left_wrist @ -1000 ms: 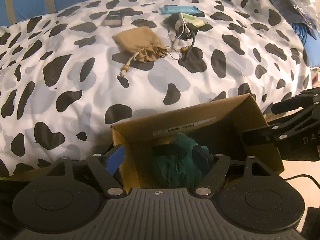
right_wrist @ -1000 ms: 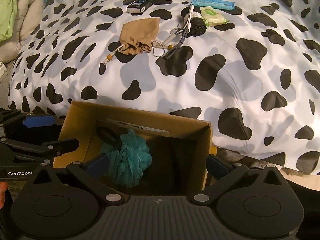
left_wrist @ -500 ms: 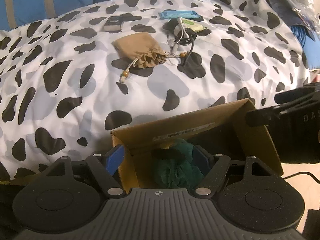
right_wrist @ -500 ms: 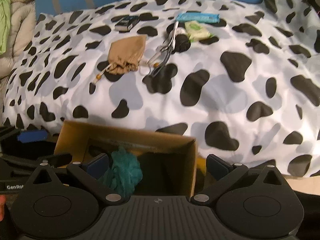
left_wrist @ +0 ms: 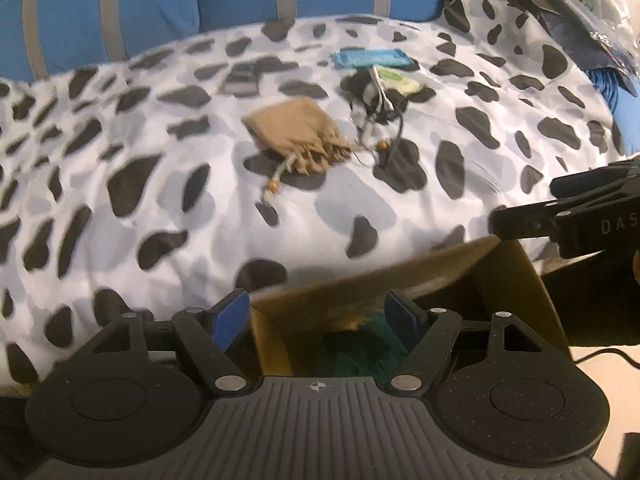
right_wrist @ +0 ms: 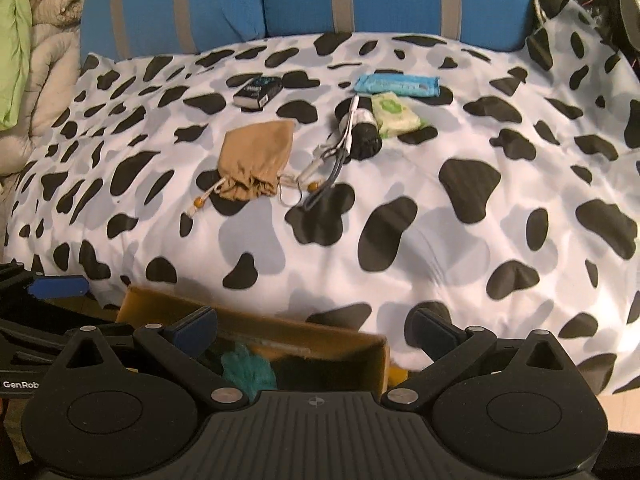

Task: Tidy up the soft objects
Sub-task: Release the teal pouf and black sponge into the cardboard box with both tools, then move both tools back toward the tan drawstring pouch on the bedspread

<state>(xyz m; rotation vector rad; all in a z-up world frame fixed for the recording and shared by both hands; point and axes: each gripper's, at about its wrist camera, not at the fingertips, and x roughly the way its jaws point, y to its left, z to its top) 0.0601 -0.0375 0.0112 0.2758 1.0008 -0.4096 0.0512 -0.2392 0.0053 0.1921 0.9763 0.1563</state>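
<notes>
Between picks, judging by both grippers' jaws spread and empty over the cardboard box (right_wrist: 340,344) holding the teal pouf (right_wrist: 250,372); next, reaching well ahead for the tan pouch (right_wrist: 256,164).

Box at the bed's edge, pouch beyond

The left gripper (left_wrist: 316,314) stands open over a cardboard box (left_wrist: 516,276) holding a teal puff (left_wrist: 360,350); a tan pouch (left_wrist: 296,132) lies on the spotted cover (left_wrist: 160,184).

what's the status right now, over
Left gripper and right gripper open, empty, over cardboard box. Teal loofah in box; tan pouch on bed. Path unobstructed.
</notes>
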